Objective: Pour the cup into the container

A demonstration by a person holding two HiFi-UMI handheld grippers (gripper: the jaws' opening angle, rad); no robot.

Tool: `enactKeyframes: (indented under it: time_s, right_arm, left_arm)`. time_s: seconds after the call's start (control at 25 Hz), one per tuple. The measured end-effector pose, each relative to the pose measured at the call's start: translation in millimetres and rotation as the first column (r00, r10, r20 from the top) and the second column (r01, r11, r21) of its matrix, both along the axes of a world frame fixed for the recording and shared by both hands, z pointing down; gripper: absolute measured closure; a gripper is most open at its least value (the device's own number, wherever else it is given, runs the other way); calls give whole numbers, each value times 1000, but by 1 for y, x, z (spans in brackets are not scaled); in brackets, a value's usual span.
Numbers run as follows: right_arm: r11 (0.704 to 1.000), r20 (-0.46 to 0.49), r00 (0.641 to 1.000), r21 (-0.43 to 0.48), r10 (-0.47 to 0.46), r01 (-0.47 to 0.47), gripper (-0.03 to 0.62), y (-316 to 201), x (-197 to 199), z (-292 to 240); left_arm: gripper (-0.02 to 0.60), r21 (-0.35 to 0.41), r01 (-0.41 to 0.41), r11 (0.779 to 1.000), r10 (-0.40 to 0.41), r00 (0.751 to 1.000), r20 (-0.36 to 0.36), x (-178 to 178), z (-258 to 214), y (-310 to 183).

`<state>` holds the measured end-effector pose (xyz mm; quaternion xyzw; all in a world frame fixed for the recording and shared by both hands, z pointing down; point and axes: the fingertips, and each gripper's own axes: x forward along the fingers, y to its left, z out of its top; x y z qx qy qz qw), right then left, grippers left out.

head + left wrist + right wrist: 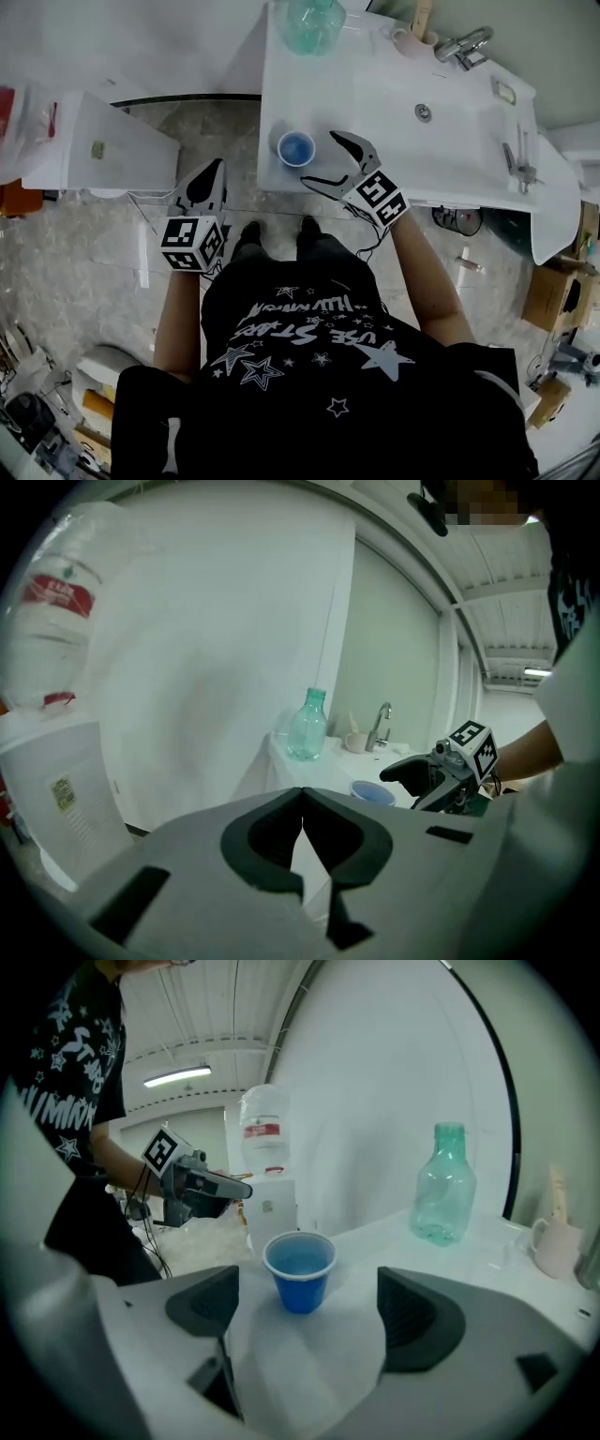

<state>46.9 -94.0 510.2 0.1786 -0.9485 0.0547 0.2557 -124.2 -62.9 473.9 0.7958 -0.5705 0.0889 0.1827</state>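
Observation:
A small blue cup (pixel 295 148) with a pale rim stands upright near the front left corner of the white counter (pixel 375 84). My right gripper (pixel 321 157) is open, its jaws spread just right of the cup and not touching it. In the right gripper view the cup (pixel 300 1269) stands a little ahead of the right gripper (pixel 309 1309), centred on the gap. A clear green bottle (pixel 311 23) stands at the counter's far left corner. My left gripper (pixel 216 169) is shut on nothing, over the floor left of the counter.
The counter holds a sink basin (pixel 450 117) with a faucet (pixel 464 45) and a pale mug (pixel 412 37) beside it. A white water dispenser (pixel 94 141) stands to the left. Cardboard boxes (pixel 553 295) sit at the right.

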Motion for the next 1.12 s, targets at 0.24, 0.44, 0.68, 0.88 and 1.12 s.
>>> enactKeyframes:
  time_s: [0.24,0.44,0.68,0.88,1.12]
  right_arm:
    - [987,23,988,-45,-156,157,137,-2,-11,8]
    - [965,39,967,-64,-251,253,141,-3,-19,16]
    - [944,54,946,-72,-318,322,149,-7,-32,23]
    - [931,41,933,-58,-358,360,154,-8,-40,27]
    - [914,21,915,-38,-404,404,166,-6,-48,31]
  left_arm:
    - [571,-9,145,989,-145,989,15,0,3,17]
    - [571,-16,239,971,-238,971,26,0,6,31]
    - [571,-25,310,950,-309,950,41,-3,10,42]
    - [571,-30,331,943,-329,943,55,-7,11,44]
    - [571,-40,357,933,-354,933,59,-14,16,45]
